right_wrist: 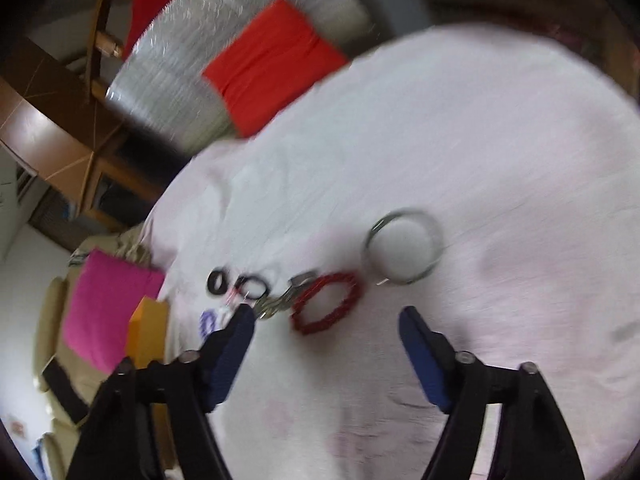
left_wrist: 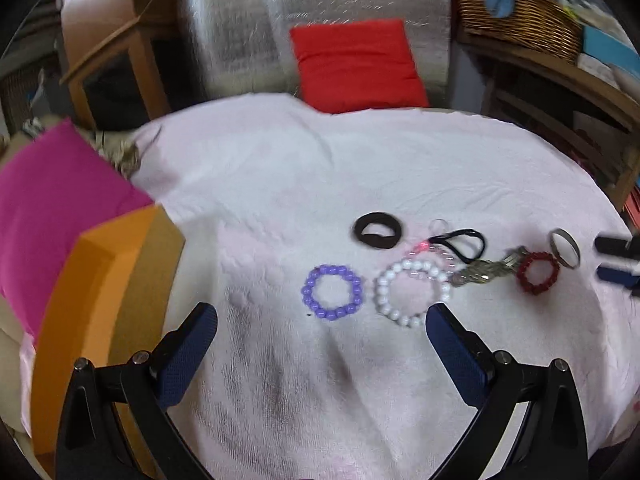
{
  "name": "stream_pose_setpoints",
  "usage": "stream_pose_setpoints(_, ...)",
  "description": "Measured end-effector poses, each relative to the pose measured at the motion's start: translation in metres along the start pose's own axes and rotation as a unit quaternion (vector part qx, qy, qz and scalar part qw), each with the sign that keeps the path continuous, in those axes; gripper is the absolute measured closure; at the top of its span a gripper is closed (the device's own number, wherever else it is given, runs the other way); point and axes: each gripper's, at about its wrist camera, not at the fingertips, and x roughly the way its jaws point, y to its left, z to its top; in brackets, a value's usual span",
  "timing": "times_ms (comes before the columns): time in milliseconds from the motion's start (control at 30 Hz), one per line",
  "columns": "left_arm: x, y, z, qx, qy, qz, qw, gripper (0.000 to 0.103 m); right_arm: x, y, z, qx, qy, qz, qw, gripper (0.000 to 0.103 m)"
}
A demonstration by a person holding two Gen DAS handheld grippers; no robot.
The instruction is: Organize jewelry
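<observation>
On a pale pink cloth (left_wrist: 280,184) lie a purple bead bracelet (left_wrist: 333,291), a white bead bracelet (left_wrist: 412,293), a dark red bead bracelet (left_wrist: 537,272), a silver bangle (left_wrist: 564,248), a brown hair band (left_wrist: 377,230), a thin black hair tie (left_wrist: 464,245) and a bunch of keys (left_wrist: 482,272). My left gripper (left_wrist: 320,322) hangs open just short of the purple and white bracelets, holding nothing. My right gripper (right_wrist: 326,322) is open and empty above the cloth, with the red bracelet (right_wrist: 326,303) and the silver bangle (right_wrist: 404,246) just beyond its tips. Its fingers (left_wrist: 618,260) show at the left wrist view's right edge.
An orange box (left_wrist: 104,308) stands at the cloth's left side with a magenta cushion (left_wrist: 52,208) behind it. A red cushion (left_wrist: 356,64) on silver padding lies beyond the far edge. A wicker basket (left_wrist: 520,16) sits on a wooden shelf at the back right.
</observation>
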Motion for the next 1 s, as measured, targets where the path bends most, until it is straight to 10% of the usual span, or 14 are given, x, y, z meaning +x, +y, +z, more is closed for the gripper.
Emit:
stream_pose_setpoints(400,0.028,0.042,0.005,-0.019,0.039,0.067,0.9968,0.0,0.067,0.027,0.005,0.065,0.062,0.114,0.989,0.038)
stream_pose_setpoints(600,0.032,0.048,0.001,-0.02,0.049,0.057,0.997,0.0,0.059,0.039,0.027,0.028,0.005,0.045,0.999,0.04)
stream_pose_setpoints(1000,0.039,-0.011,0.001,0.022,0.042,-0.038,0.9981,0.0,0.093,0.025,0.044,0.002,0.047,-0.022,0.999,0.046)
